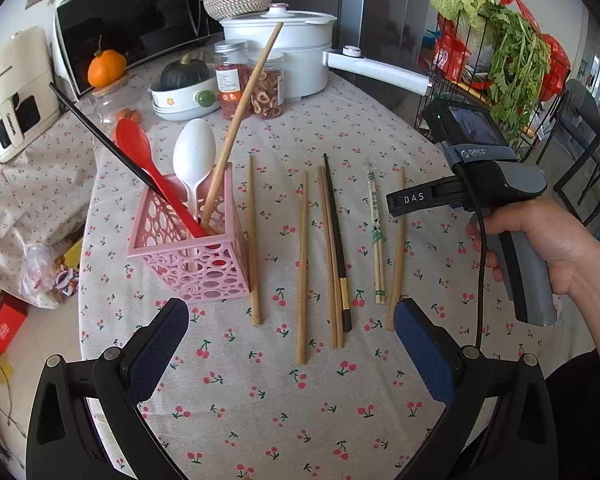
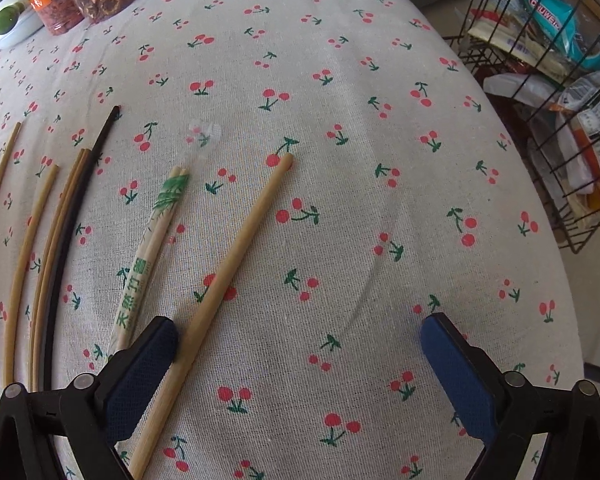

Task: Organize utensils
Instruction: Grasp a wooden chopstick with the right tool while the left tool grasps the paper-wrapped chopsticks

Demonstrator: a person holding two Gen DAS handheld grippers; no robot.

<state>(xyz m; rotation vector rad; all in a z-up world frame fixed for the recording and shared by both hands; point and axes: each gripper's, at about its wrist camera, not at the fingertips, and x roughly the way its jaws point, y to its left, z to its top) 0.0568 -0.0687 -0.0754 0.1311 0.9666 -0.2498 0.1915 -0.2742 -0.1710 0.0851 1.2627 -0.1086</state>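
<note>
My right gripper hangs wide open over the chopstick nearest the tabletop's right edge, ready to straddle it; my left gripper is wide too, empty.

Counter cloth: beige, red cherry print. Holder, left of centre: pink, perforated. Spoons: one red, one white. Chopsticks: tan, one black. Fingers: blue pads.

Holder: you are seeing it standing on the tabletop, left of the chopsticks.
Spoons: standing inside the holder.
Loose chopsticks: lying side by side to its right.
Jars: standing behind the holder.
</note>
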